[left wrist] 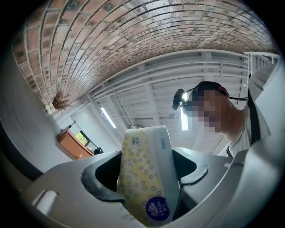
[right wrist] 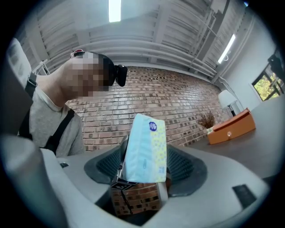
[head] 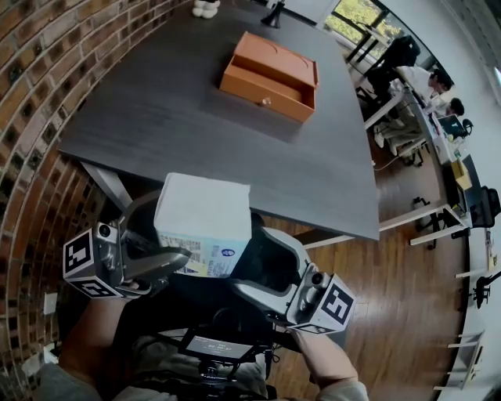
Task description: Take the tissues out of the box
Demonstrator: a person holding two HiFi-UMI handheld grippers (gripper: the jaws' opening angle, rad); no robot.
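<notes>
A soft pack of tissues (head: pixel 205 223), white on top with pale blue and yellow printed sides, hangs in the air in front of the table's near edge. My left gripper (head: pixel 168 229) is shut on its left end; in the left gripper view the pack (left wrist: pixel 147 178) fills the space between the jaws. My right gripper (head: pixel 249 262) stands open at the pack's right end. In the right gripper view the pack (right wrist: pixel 144 149) sits between the pads (right wrist: pixel 189 167) with a gap on each side. The orange box (head: pixel 270 74) with its drawer lies at the table's far side.
The dark grey table (head: pixel 156 125) stretches ahead of me. A brick wall (head: pixel 35 94) runs along its left. Wooden floor (head: pixel 399 313) lies to the right, with office desks and seated people (head: pixel 427 86) beyond. A small white object (head: pixel 206 8) stands at the table's far end.
</notes>
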